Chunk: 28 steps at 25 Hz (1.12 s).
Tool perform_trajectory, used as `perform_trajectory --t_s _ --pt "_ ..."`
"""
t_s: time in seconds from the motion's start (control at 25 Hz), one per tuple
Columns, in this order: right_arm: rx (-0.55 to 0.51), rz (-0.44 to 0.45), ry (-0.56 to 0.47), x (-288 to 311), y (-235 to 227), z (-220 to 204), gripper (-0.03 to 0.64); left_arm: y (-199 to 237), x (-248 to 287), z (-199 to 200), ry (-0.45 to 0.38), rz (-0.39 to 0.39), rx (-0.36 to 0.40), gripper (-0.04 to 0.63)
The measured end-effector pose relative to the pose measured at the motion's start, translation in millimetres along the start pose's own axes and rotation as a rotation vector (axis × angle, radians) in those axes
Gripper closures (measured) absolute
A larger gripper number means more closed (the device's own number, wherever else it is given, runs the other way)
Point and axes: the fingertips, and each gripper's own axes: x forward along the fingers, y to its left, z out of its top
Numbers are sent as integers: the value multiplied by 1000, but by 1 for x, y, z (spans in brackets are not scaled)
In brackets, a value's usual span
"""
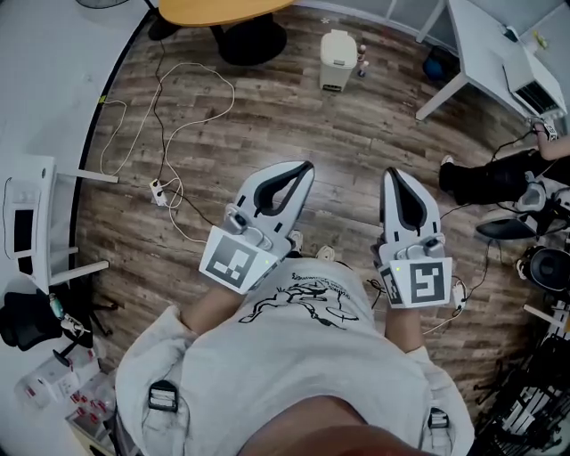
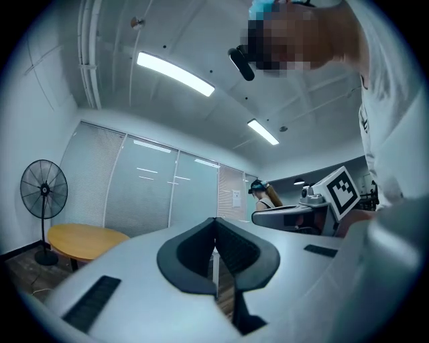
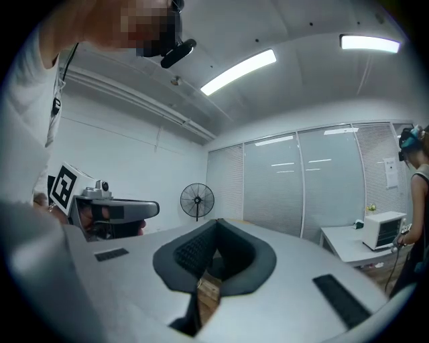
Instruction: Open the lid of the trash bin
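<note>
Head view, looking steeply down at a wood-plank floor (image 1: 294,116). You hold the left gripper (image 1: 306,166) at lower centre-left and the right gripper (image 1: 393,172) at lower centre-right, both level and pointing toward the top of the frame, well apart from each other. Each carries 1 marker cube at its rear end, close to your body.

Left gripper view: the 2 jaws are pressed together at their tips, with nothing between them. Right gripper view: the 2 jaws likewise meet at the tips and pinch nothing.

The trash bin (image 1: 337,61), cream-coloured, stands on the floor at upper centre of the head view, well apart from both grippers and ahead of them. Its lid (image 1: 337,46) lies down on the bin. A small bottle (image 1: 362,61) stands just beside the bin, on its right.

Also in the head view: white cables (image 1: 191,98) loop across the floor at upper left and run to a power strip (image 1: 158,191); an orange bench (image 1: 218,11) sits at the top edge; a white bench (image 1: 485,44) fills the upper right corner. A standing fan (image 2: 43,189) appears at the left of the left gripper view.
</note>
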Motion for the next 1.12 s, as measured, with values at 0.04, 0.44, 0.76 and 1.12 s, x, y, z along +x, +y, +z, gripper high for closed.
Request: perform_trajectory --t_s 0.04,0.44,0.76,1.12 --pt "-4 -2 1 4 3 -1 611 4 -3 -2 5 -3 -5 578" --pt "17 5 1 40 33 -6 611 50 -23 -3 19 15 -14 579" --pt "35 5 -8 69 8 -13 611 67 9 -11 25 10 -20 578" --pt "56 2 -5 121 -56 -17 611 96 86 -14 29 -2 -7 579"
